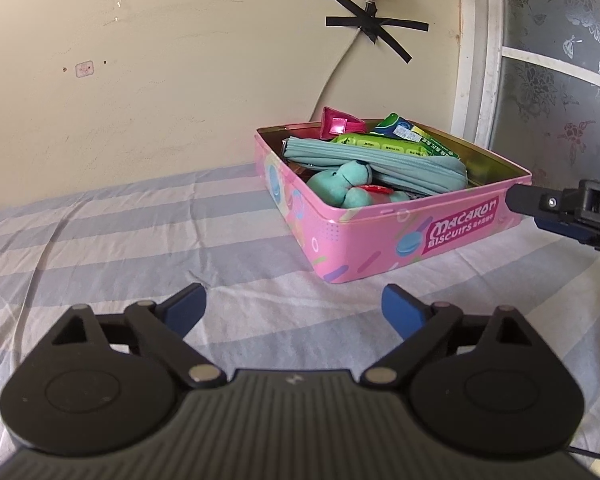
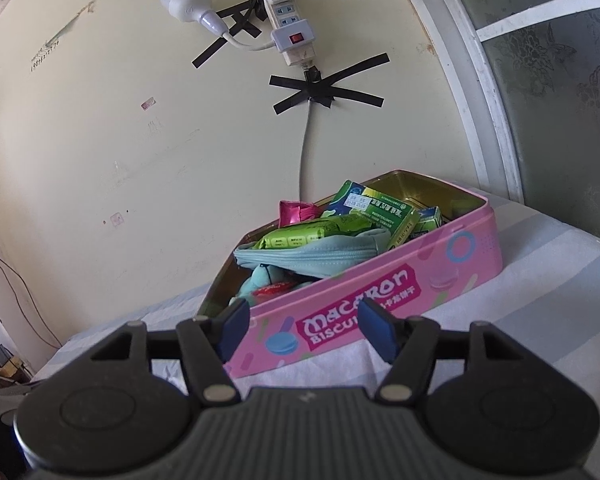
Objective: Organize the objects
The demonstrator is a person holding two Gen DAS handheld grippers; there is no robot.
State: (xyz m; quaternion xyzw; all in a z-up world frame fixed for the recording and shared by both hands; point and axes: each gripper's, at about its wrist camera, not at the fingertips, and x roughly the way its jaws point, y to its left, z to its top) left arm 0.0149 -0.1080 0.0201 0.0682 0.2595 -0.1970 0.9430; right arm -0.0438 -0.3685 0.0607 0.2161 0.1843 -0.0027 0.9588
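Tins like this pink biscuit tin (image 1: 384, 236) worry us when heaped: it sits right of centre in the left wrist view, on the striped sheet (image 1: 100, 240), lidless and stuffed. A teal pencil pouch (image 1: 380, 164) lies across a teal plush toy (image 1: 348, 188), with green packets (image 2: 364, 204) and a pink foil pack (image 1: 336, 122) poking above the rim. Our left gripper (image 1: 294, 308) hangs low in the frame with tongs spread wide and nothing between them; our right gripper (image 2: 300, 330) also stands open and empty, its fingers framing the tin's near wall without pinching it. We judge a nudge there could slide the tin on the soft, creased bedding, or tip the piled packets out. Behind it stand a scuffed cream wall (image 1: 160, 80), a taped cable (image 1: 374, 26), a power strip (image 2: 288, 20) and a frosted window (image 1: 560, 60) at right.
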